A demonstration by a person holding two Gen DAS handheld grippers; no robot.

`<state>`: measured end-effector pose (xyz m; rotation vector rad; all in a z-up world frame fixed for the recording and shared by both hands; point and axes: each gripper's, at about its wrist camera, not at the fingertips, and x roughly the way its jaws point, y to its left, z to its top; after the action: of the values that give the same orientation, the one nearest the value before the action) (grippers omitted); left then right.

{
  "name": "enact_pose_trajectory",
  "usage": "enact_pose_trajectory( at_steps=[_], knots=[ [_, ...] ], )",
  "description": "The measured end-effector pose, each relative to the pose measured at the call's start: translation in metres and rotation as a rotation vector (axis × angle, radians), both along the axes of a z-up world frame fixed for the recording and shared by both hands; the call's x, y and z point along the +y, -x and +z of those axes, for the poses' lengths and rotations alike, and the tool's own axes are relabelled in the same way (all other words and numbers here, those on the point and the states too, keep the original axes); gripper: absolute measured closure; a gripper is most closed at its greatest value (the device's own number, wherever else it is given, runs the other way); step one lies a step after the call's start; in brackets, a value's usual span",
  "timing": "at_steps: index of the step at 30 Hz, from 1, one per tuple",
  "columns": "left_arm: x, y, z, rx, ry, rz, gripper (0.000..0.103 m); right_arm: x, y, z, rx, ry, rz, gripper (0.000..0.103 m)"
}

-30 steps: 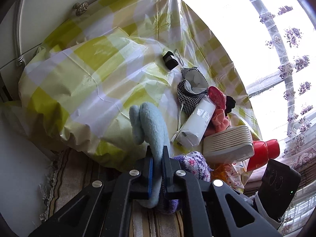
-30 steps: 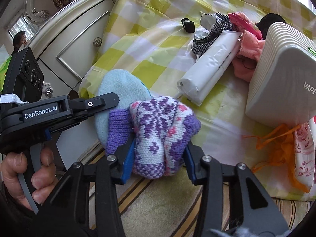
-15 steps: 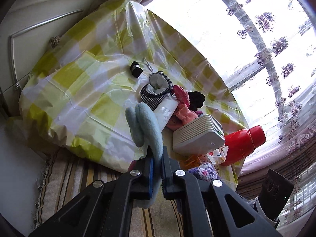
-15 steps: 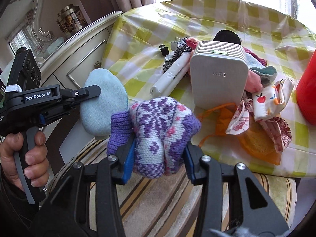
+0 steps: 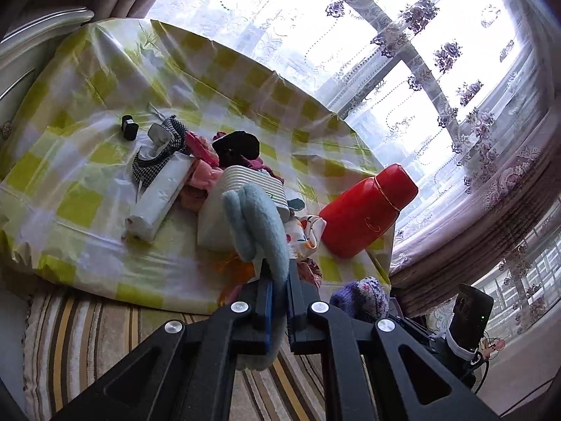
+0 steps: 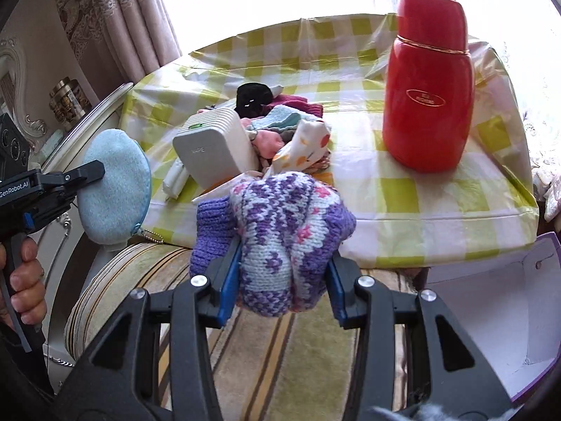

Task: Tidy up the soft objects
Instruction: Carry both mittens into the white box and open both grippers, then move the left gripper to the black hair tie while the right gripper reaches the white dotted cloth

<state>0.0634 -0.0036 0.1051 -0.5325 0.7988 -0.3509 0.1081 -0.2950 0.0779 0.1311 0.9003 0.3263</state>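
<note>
Across the desk point(image 6: 438, 207) lies a glossy yellow-and-white checked cloth, its edges hanging over a striped seat cushion point(image 6: 280, 361) below. Behind it, bright windows with flowered lace curtains point(image 5: 455, 52) fill the room with light, and a pale carved cabinet point(image 6: 87, 119) stands at 9 o'clock in the right wrist view. A red flask point(image 6: 429, 80) stands upright at 1 o'clock on the cloth, well apart from the heap of soft clothes point(image 6: 280, 126) near the middle. A white ribbed box point(image 6: 214, 147) rests against that heap, with a white tube point(image 5: 159, 200) beside it. An open white carton point(image 6: 491, 298) sits at 4 o'clock beside the desk.

The left gripper point(image 5: 278, 294) is clamped narrow on a light blue fuzzy pouch point(image 5: 259, 228), held off the desk above the cushion. The right gripper point(image 6: 282, 280) holds a purple knitted sock bundle point(image 6: 280, 235) between its blue pads, also clear of the desk.
</note>
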Motion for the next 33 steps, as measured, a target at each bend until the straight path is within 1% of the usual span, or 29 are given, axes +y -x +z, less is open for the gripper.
enact_pose_trajectory(
  at_steps=[6,12,18,20,22,24,26,28,33],
  knots=[
    [-0.072,-0.018,0.008,-0.011,0.013,-0.168,0.097,-0.073,0.006,-0.003,0.005,0.052,-0.187,0.055],
    [-0.151,-0.034,0.004,0.006,0.024,-0.335,0.097,-0.14,0.015,-0.009,0.011,0.117,-0.347,0.049],
    [-0.223,-0.038,-0.003,0.024,0.017,-0.479,0.097,-0.183,0.025,-0.011,0.011,0.157,-0.458,0.048],
    [-0.242,-0.038,-0.005,0.029,0.012,-0.515,0.097,-0.191,0.026,-0.011,0.014,0.165,-0.48,0.046],
    [-0.26,-0.037,-0.008,0.039,0.007,-0.545,0.095,-0.198,0.029,-0.01,0.01,0.179,-0.507,0.041],
    [-0.275,-0.039,-0.013,0.05,-0.011,-0.573,0.091,-0.204,0.029,-0.009,0.009,0.188,-0.531,0.038],
    [-0.282,-0.043,-0.017,0.061,-0.037,-0.573,0.09,-0.208,0.029,-0.01,0.015,0.185,-0.535,0.035],
    [-0.284,-0.045,-0.02,0.07,-0.043,-0.567,0.086,-0.209,0.028,-0.012,0.018,0.188,-0.534,0.033],
    [-0.273,-0.044,-0.018,0.054,-0.058,-0.522,0.057,-0.208,0.028,-0.018,0.033,0.188,-0.524,0.033]
  ],
)
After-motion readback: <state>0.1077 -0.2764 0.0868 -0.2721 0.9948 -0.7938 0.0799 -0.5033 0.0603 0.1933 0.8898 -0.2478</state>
